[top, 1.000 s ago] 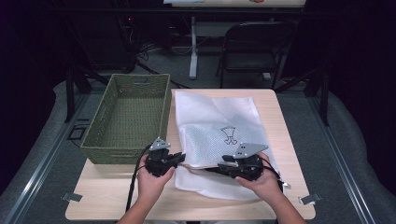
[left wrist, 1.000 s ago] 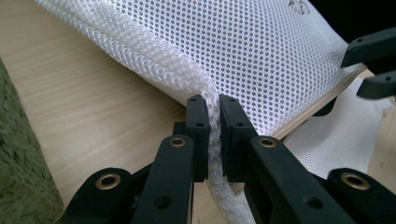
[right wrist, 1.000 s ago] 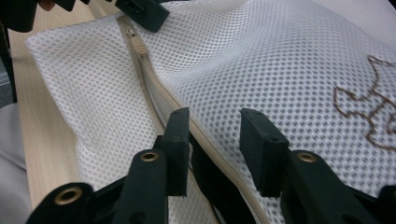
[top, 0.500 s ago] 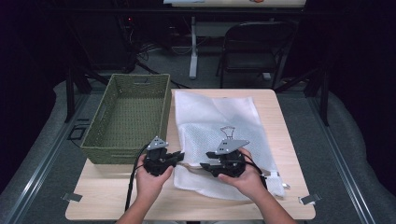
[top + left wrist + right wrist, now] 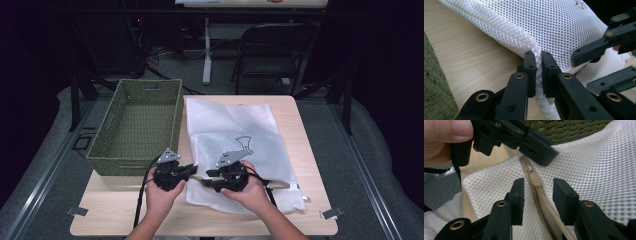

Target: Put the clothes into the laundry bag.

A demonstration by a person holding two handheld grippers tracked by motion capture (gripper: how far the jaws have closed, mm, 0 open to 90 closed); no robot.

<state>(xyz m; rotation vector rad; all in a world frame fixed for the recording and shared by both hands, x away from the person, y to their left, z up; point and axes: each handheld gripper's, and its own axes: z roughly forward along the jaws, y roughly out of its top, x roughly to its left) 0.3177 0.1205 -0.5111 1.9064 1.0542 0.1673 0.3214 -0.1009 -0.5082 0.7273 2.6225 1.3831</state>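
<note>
On the table (image 5: 300,150), beside the green basket (image 5: 135,125), lies the white mesh bag (image 5: 235,130), its near corner pinched tight by the left tongs (image 5: 538,65), likely to steady it, while the right tongs (image 5: 537,190), closing yet clear, straddle the tan zipper pull (image 5: 535,179).

White mesh-cloth bag (image 5: 235,145) (matt) on pale wood table (image 5: 300,125).
</note>
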